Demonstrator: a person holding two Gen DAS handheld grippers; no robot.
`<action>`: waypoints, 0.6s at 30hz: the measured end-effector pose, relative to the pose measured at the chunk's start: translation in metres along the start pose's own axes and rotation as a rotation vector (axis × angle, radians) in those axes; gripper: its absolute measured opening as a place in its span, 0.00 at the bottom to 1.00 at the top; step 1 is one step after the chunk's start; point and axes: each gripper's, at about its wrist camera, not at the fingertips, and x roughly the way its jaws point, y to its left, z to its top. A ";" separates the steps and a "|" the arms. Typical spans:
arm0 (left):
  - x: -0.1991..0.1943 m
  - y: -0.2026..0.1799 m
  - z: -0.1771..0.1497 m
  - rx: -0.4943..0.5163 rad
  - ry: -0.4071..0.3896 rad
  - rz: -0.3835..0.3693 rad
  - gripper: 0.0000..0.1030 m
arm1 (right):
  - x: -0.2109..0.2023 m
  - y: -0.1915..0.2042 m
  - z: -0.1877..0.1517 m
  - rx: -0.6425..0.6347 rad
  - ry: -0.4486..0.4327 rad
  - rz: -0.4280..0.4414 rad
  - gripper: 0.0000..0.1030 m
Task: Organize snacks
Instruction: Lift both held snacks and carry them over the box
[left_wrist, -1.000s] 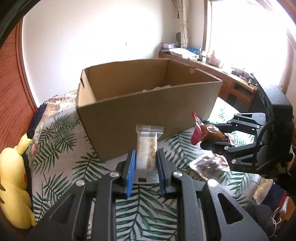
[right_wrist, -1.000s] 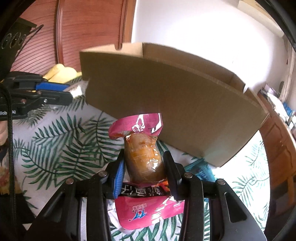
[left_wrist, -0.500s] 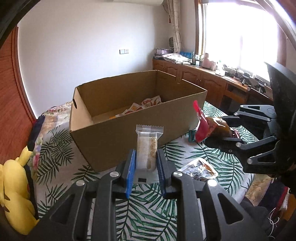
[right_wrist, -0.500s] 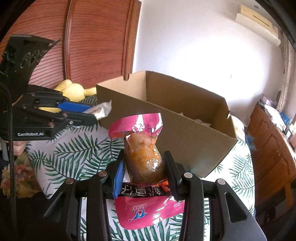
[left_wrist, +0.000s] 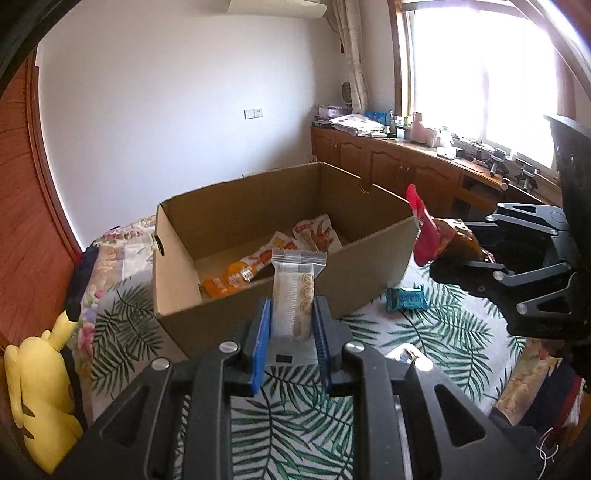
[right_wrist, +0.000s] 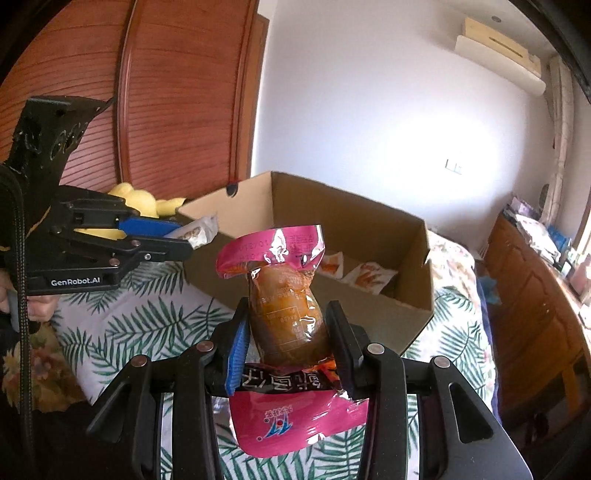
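Now both tongs were loaded: left tongs clamped on a clear wafer pack, right tongs on a pink pouch, both short of the box. Best carry each over the rim (w/o clipping it) before letting go.

Your left tool points forward and tilts downward, its blue pads clamped on a clear packet. Your right tool tilts downward likewise, gripping a pink pouch. Your hand grasps the left tool's handle from below.
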 end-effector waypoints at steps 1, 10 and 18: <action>0.001 0.001 0.003 0.001 -0.002 0.007 0.19 | 0.000 -0.002 0.002 0.008 -0.005 -0.003 0.39; 0.011 0.013 0.017 -0.013 -0.003 0.038 0.19 | 0.013 -0.017 0.021 0.049 -0.003 -0.011 0.39; 0.027 0.030 0.033 -0.040 0.009 0.076 0.20 | 0.039 -0.024 0.029 0.050 0.033 -0.051 0.39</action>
